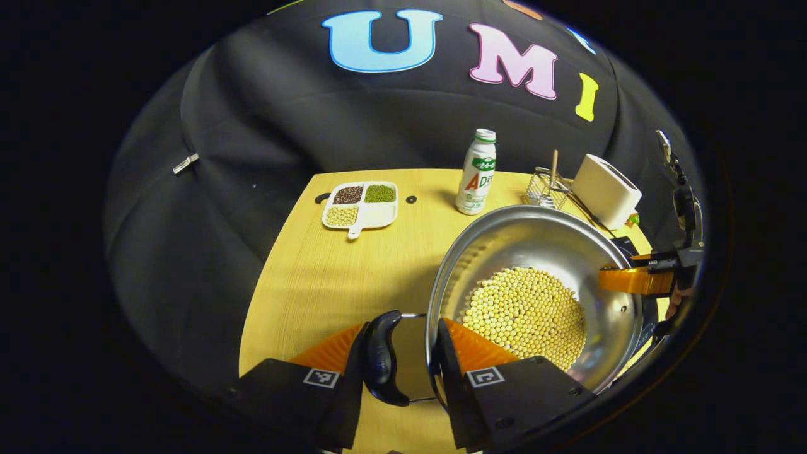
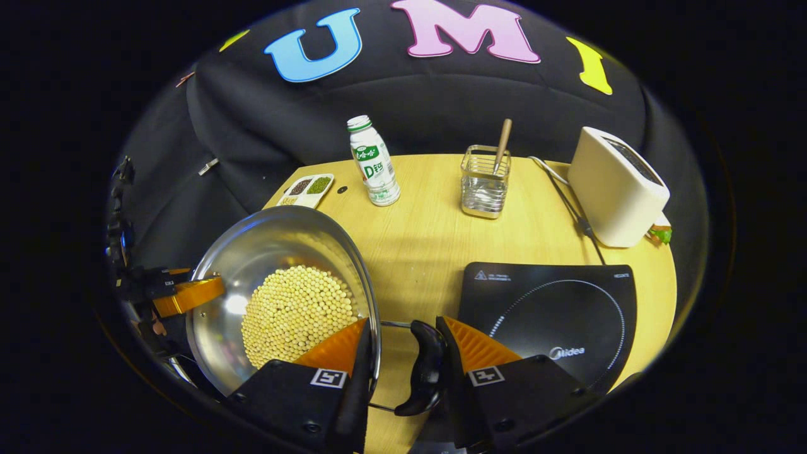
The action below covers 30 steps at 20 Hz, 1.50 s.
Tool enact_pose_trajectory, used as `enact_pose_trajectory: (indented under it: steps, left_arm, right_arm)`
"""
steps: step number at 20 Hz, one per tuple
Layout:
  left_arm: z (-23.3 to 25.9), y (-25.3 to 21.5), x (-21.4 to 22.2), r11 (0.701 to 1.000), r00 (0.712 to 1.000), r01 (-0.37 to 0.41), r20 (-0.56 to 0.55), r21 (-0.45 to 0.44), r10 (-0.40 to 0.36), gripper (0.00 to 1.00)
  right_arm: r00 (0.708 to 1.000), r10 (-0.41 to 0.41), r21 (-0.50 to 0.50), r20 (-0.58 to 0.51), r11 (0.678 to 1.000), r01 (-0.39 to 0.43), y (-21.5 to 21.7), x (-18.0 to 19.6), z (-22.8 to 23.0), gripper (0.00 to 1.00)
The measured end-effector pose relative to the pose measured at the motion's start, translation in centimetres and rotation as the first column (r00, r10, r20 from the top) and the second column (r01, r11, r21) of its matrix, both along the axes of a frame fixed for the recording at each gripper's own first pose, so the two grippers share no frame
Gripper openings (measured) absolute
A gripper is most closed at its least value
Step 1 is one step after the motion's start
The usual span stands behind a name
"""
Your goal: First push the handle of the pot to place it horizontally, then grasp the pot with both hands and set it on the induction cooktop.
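A steel pot point(image 1: 536, 243) holding soybeans point(image 1: 526, 312) is gripped at both sides. In the left gripper view my left gripper point(image 1: 403, 328) is shut across the pot's black handle point(image 1: 380, 362) and rim, one finger outside the handle and the other inside the wall. In the right gripper view my right gripper point(image 2: 403, 325) is shut the same way on the opposite handle point(image 2: 427, 366) of the pot point(image 2: 277, 246). The black induction cooktop point(image 2: 548, 309) lies just right of the pot. The other gripper's finger point(image 1: 633, 279) shows at the far rim.
On the wooden table point(image 2: 429, 246) stand a milk bottle point(image 2: 373, 164), a divided dish of beans point(image 2: 306, 188), a glass holder with a wooden stick point(image 2: 484, 180) and a white toaster point(image 2: 618, 186) with its cord behind the cooktop.
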<state>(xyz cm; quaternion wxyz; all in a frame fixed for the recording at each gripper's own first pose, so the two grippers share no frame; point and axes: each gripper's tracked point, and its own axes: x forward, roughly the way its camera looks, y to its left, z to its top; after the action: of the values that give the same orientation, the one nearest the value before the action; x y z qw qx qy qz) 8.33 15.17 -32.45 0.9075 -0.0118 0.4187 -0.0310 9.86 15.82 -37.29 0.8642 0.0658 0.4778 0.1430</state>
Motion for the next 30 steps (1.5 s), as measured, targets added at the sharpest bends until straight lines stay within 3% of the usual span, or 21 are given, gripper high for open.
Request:
enact_pose_trajectory:
  steps: [8, 15, 16, 17, 18, 22, 23, 24, 26, 27, 30]
  left_arm:
    - [5.1, -5.7, -2.8, 0.999, 0.999, 0.032, 0.013, -0.030, -0.032, 0.59]
    - [6.3, -12.5, -2.0, 0.995, 0.997, 0.069, 0.028, -0.069, -0.067, 0.59]
    - [6.4, -13.4, -1.6, 0.994, 0.997, 0.079, 0.031, -0.070, -0.077, 0.59]
    - [6.5, -14.5, -1.4, 0.994, 0.996, 0.089, 0.034, -0.070, -0.087, 0.59]
    - [6.5, -15.5, -1.0, 0.993, 0.995, 0.098, 0.035, -0.071, -0.096, 0.58]
    - [6.4, -19.9, 0.4, 0.988, 0.991, 0.133, 0.035, -0.076, -0.130, 0.59]
    - [6.2, -20.9, 0.8, 0.987, 0.990, 0.141, 0.036, -0.077, -0.138, 0.59]
    - [6.1, -21.9, 1.1, 0.986, 0.989, 0.149, 0.035, -0.077, -0.146, 0.59]
    - [5.6, -23.8, 1.8, 0.983, 0.987, 0.163, 0.033, -0.081, -0.160, 0.58]
    - [5.3, -24.8, 2.1, 0.982, 0.986, 0.168, 0.031, -0.082, -0.166, 0.58]
    - [4.3, -27.2, 3.0, 0.980, 0.983, 0.181, 0.025, -0.082, -0.180, 0.59]
  right_arm:
    - [0.999, -0.030, -0.022, 0.033, 0.999, 0.031, -6.4, -2.9, 5.7, 0.54]
    - [0.996, -0.063, -0.056, 0.063, 0.996, 0.067, -13.5, -2.8, 7.6, 0.54]
    - [0.995, -0.071, -0.060, 0.064, 0.995, 0.075, -14.6, -2.8, 7.7, 0.50]
    - [0.995, -0.082, -0.061, 0.065, 0.994, 0.086, -15.8, -2.7, 7.7, 0.55]
    - [0.994, -0.091, -0.063, 0.064, 0.994, 0.095, -16.9, -2.5, 7.6, 0.51]
    - [0.991, -0.120, -0.071, 0.060, 0.990, 0.124, -21.3, -2.0, 7.2, 0.55]
    - [0.990, -0.128, -0.072, 0.057, 0.989, 0.132, -22.3, -1.9, 7.1, 0.50]
    - [0.990, -0.134, -0.073, 0.053, 0.988, 0.137, -23.3, -1.7, 6.8, 0.54]
    - [0.988, -0.144, -0.077, 0.046, 0.986, 0.147, -25.4, -1.4, 6.1, 0.51]
    - [0.988, -0.150, -0.078, 0.042, 0.985, 0.153, -26.4, -1.3, 5.9, 0.55]
    - [0.986, -0.164, -0.078, 0.028, 0.983, 0.166, -28.8, -0.8, 4.4, 0.54]
